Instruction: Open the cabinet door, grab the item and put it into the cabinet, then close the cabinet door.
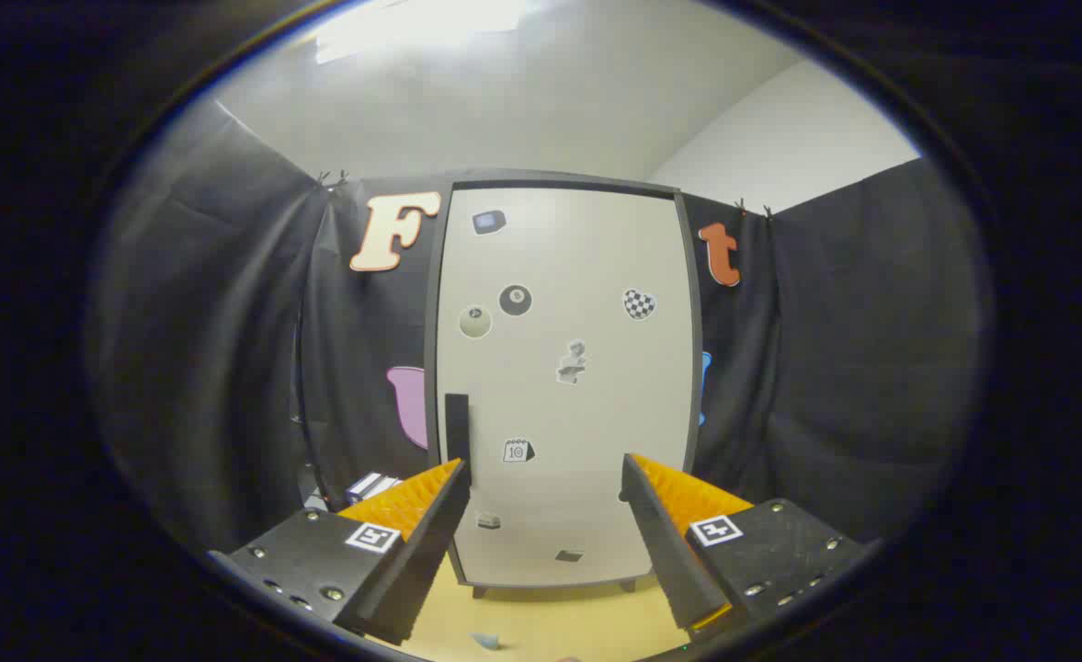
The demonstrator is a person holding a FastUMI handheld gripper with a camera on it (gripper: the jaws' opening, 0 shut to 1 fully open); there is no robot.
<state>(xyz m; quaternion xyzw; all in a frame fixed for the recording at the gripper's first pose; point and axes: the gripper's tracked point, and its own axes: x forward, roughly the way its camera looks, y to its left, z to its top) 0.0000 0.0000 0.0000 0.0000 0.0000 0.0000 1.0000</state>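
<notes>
a pale cabinet door (563, 386), framed in dark grey, stands shut directly ahead of the claw (545, 478), whose two fingers are spread wide apart with nothing held between them. the cabinet (683, 368) rises upright from a light wooden tabletop (550, 621) on short dark feet, backed by black cloth on both sides and a white wall above. a dark vertical handle (457, 425) sits on the door's left edge, just above and beside the tip of the left finger (430, 524); whether the two touch cannot be told. the right finger (665, 529) lies in front of the door's lower right part. small stickers dot the door: a black ball sticker (515, 300) beside a pale round sticker (474, 322), a checkered heart sticker (639, 303) toward the right, a small dark sticker (488, 222) near the top, a grey figure sticker (574, 361) at centre and a calendar-like sticker (518, 450) between the fingers. left of the cabinet, beyond the left finger, a small white and dark item (371, 485) rests near the cloth, too partly hidden to identify. a small bluish object (485, 640) lies on the tabletop between the fingers' bases.
</notes>
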